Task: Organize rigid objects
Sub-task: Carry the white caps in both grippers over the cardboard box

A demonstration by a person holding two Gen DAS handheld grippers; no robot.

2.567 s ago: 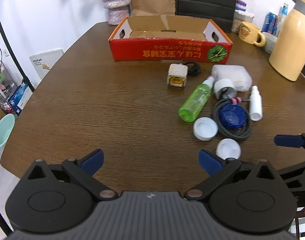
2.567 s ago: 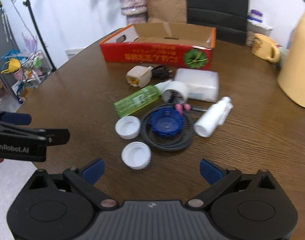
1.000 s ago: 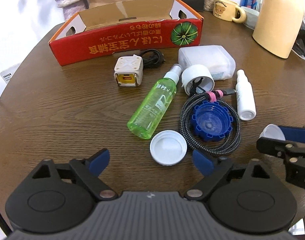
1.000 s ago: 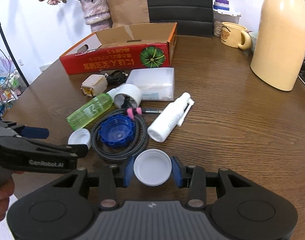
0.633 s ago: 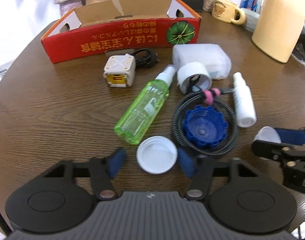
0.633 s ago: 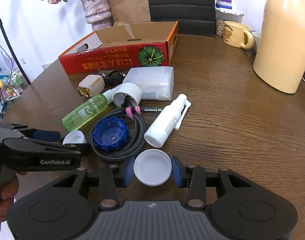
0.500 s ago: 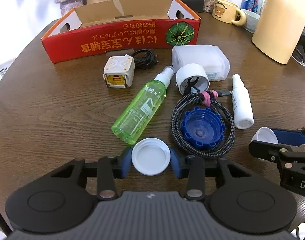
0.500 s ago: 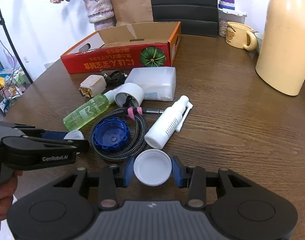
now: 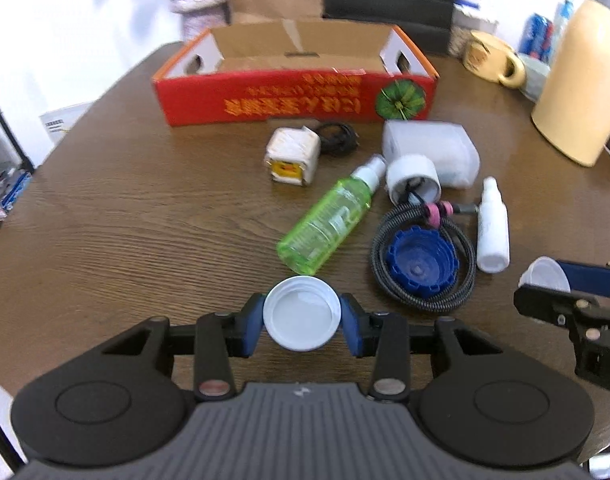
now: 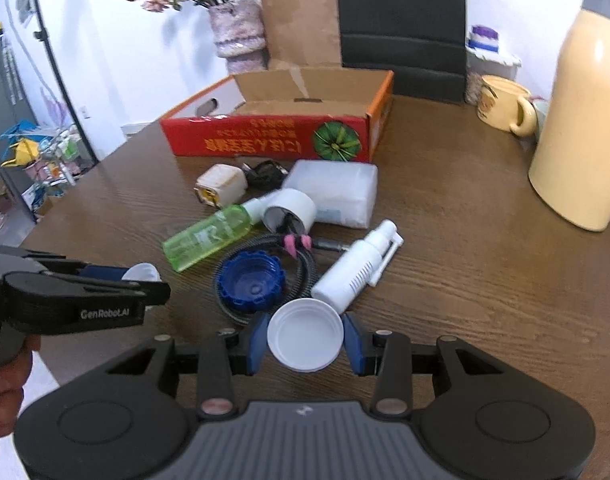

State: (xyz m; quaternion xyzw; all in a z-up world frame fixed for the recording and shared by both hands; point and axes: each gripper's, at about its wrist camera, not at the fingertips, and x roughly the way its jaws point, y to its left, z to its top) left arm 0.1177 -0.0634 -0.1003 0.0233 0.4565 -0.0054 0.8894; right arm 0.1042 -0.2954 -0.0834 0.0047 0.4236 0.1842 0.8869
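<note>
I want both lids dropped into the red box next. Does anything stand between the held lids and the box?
Yes. The left gripper and right gripper each clamp a white lid, and clutter lies on the table ahead: green spray bottle, coiled cable, blue cap. The red box is open-topped, so a raised carry should clear it all.

I see a red box (image 9: 293, 96) with yellow letters, a green bottle (image 9: 325, 226), a blue cap (image 9: 421, 264), white lids, a brown wood-grain table (image 9: 145, 208).

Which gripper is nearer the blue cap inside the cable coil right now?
Right. The right gripper, shut on a white lid, sits just in front of the blue cap. The left gripper, holding another white lid, is farther off to the cap's left.
</note>
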